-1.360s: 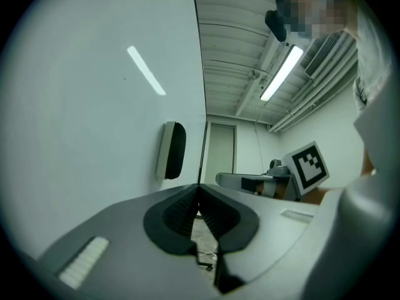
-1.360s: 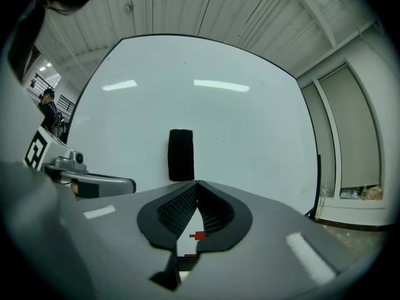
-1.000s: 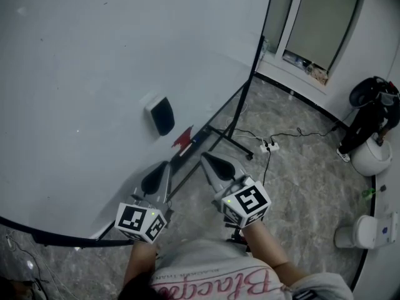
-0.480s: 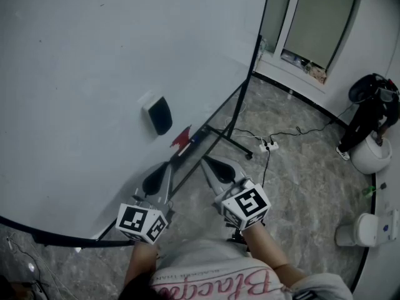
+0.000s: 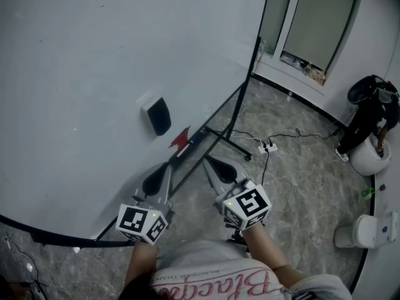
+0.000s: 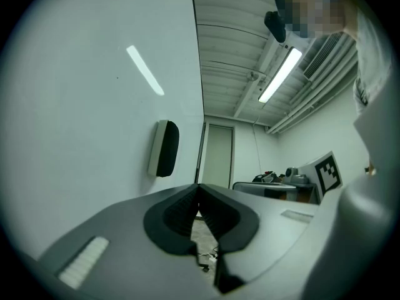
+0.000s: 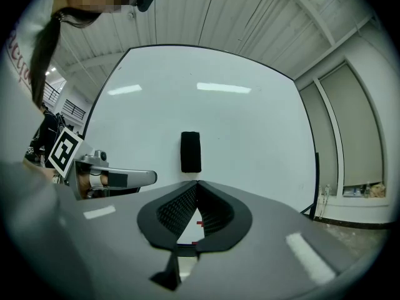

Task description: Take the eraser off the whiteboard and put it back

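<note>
A black eraser (image 5: pixel 157 114) with a white base sticks to the large whiteboard (image 5: pixel 94 74); it also shows as the eraser (image 6: pixel 165 148) in the left gripper view and the eraser (image 7: pixel 190 152) in the right gripper view. Both grippers hover below it, apart from the board. My left gripper (image 5: pixel 156 175) is shut with nothing in it, its tips touching in its own view as the left gripper (image 6: pixel 199 187). My right gripper (image 5: pixel 211 162) is likewise shut and empty, aimed just under the eraser, seen as the right gripper (image 7: pixel 197 184).
The board's black stand and tray rail (image 5: pixel 206 136) run below it, with red markers (image 5: pixel 181 139) lying there. A power strip and cable (image 5: pixel 269 146) lie on the marbled floor. A black bag (image 5: pixel 370 105) and white containers (image 5: pixel 369 155) stand at the right.
</note>
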A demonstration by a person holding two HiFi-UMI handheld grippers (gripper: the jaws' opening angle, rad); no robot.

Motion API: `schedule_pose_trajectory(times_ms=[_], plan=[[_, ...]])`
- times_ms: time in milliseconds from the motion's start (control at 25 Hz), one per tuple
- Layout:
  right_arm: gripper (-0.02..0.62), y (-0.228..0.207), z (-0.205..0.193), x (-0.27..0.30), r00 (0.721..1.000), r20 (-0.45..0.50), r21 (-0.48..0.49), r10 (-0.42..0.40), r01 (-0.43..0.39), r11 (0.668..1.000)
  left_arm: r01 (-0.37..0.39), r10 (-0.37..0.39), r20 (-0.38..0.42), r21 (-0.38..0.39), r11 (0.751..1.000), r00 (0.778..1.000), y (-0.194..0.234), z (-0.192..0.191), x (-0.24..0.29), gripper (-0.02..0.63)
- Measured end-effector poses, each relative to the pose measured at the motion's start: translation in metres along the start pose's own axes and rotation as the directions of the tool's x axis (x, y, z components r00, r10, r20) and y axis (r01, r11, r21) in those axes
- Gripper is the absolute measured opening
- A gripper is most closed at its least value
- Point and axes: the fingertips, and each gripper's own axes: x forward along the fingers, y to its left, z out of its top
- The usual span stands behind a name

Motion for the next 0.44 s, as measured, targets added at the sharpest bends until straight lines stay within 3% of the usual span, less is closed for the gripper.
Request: schedule_pose_trajectory(times_ms=[440], plan=[[0.002, -0.0049, 0.0013, 0.0000, 1.000, -0.003, -0.006, 0.001, -0.001, 1.000, -0.007, 0.007, 0.009, -0.007, 1.000, 1.000, 0.0009, 0.0001, 0.0027, -0.002]])
